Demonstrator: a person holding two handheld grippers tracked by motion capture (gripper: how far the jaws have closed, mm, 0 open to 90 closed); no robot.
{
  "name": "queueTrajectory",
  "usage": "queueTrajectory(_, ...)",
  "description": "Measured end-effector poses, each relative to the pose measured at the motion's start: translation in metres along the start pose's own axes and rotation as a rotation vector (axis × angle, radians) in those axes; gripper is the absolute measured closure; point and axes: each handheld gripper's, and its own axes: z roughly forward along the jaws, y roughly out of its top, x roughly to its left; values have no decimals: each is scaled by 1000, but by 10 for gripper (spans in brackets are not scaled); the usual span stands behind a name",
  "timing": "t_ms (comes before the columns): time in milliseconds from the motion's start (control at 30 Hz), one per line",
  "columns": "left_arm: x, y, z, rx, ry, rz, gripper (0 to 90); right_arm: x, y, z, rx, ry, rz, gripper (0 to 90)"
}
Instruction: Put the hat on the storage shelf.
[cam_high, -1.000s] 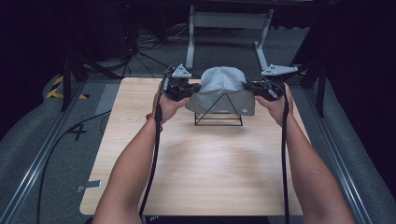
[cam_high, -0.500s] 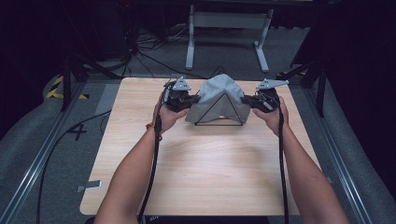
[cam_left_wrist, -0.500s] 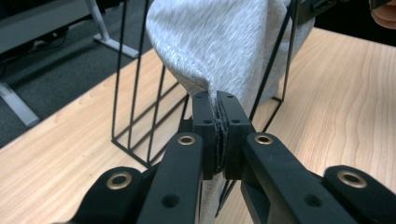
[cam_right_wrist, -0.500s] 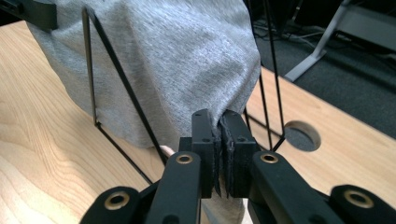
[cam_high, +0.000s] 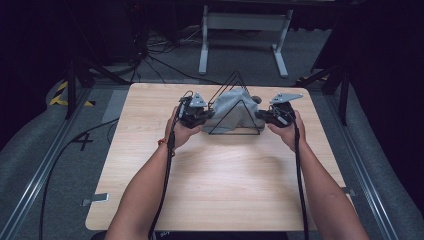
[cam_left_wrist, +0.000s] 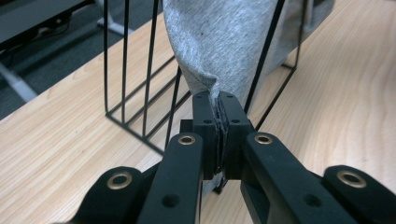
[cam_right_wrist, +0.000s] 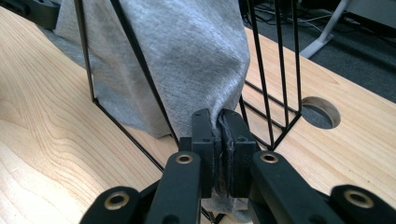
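In the high view, a person's left forearm rises from the bottom edge toward the upper middle of the frame, where the left hand (cam_high: 181, 131) holds the left gripper (cam_high: 202, 116) over a pale wooden table (cam_high: 220, 190). Just right of it, at the upper centre, a black wire rack (cam_high: 235, 131) with triangular ends stands on the table, and a grey cloth (cam_high: 231, 111) is draped across it. Further right, the right gripper (cam_high: 262, 116) sits in the right hand (cam_high: 286, 131), whose forearm runs down to the lower right corner. Both grippers touch the cloth's opposite ends, with the rack between them.

In the left gripper view, the jaws at the lower centre are clamped tight on a puckered corner of the cloth (cam_left_wrist: 224, 42), which rises to the top of the frame behind the thin bars of the rack (cam_left_wrist: 140, 93).

In the right gripper view, the jaws are likewise pressed together on the cloth's edge (cam_right_wrist: 187, 60), the fabric spreading to the upper left over the rack (cam_right_wrist: 275, 70). A round hole (cam_right_wrist: 321, 112) in the tabletop shows at the right.
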Motion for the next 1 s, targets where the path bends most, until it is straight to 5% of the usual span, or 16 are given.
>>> queueTrajectory(367, -3, -10, 4, 14, 21, -8, 856, 4, -6, 2, 18, -23, 3, 809)
queueTrajectory(767, -7, -16, -42, -6, 49, 9, 774, 9, -1, -30, -14, -60, -15, 713)
queueTrajectory(1000, -17, -32, -69, 46, 71, 52, 682, 18, -8, -53, -5, -50, -46, 641)
